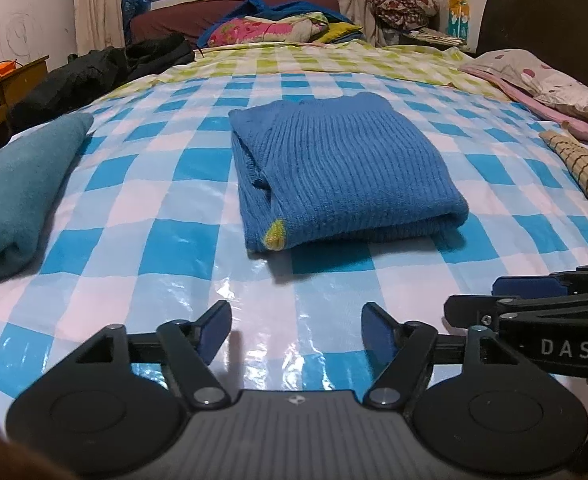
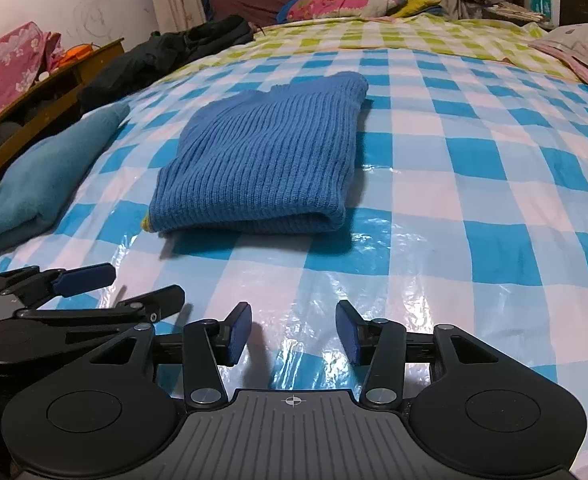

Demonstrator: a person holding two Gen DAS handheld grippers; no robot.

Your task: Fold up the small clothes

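I had both claws spread and holding nothing — the left gripper [image 1: 297, 330] and right gripper [image 2: 293, 332] hung low in their frames over the glossy checked sheet [image 1: 141, 200]. The blue knit sweater [image 1: 342, 176] lay folded mid-frame, clear of both. My worry was the slick plastic sheet: a careless nudge could slide the bundle or spring its loose left-hand layers open, or the two grippers, close together, could clash. The only legible writing was "DAS" on the right gripper's side, lower right of the left view.
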